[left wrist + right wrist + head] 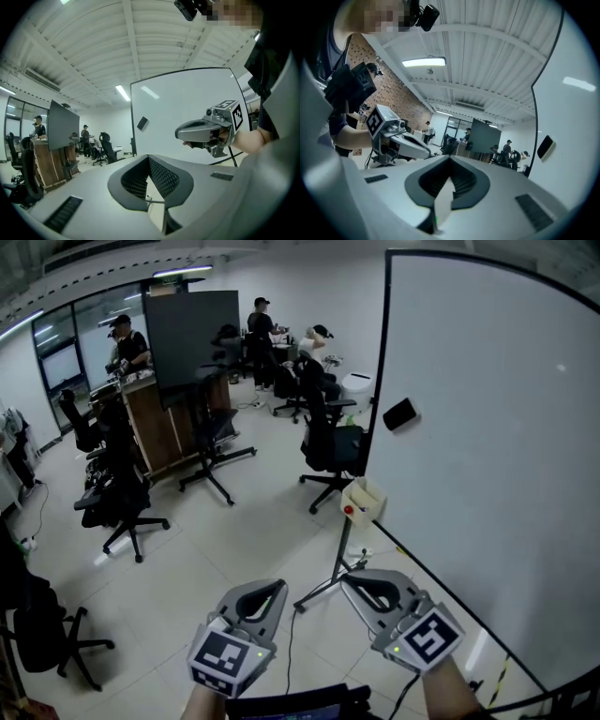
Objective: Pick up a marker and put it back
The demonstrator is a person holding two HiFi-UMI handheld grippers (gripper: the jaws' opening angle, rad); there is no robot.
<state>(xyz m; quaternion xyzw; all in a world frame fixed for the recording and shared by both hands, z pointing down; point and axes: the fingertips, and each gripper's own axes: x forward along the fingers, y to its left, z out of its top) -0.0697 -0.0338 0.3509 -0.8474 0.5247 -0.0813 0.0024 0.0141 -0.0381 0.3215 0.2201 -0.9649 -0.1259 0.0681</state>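
Your left forearm comes up from the bottom edge of the head view, holding the left gripper roughly level and pointing forward over the tiled floor. Its cube of square markers sits nearest you. The jaws are closed tip to tip with nothing between them. The left gripper view shows the same thing: the two grey jaws meet at a point and only an empty hollow lies behind them.

Just beside it, your right forearm holds the right gripper at about the same height, also level. It is angled slightly inward, so the two tips are near each other without touching. Its jaws are pressed together as well, and they are empty in the right gripper view.

Farther right and ahead stands the whiteboard, with a black block stuck to its face near the left edge. Lower down, a small cream box hangs at the board's left edge, well apart from both grippers. You cannot make out the marker at this size, and neither gripper is carrying it.
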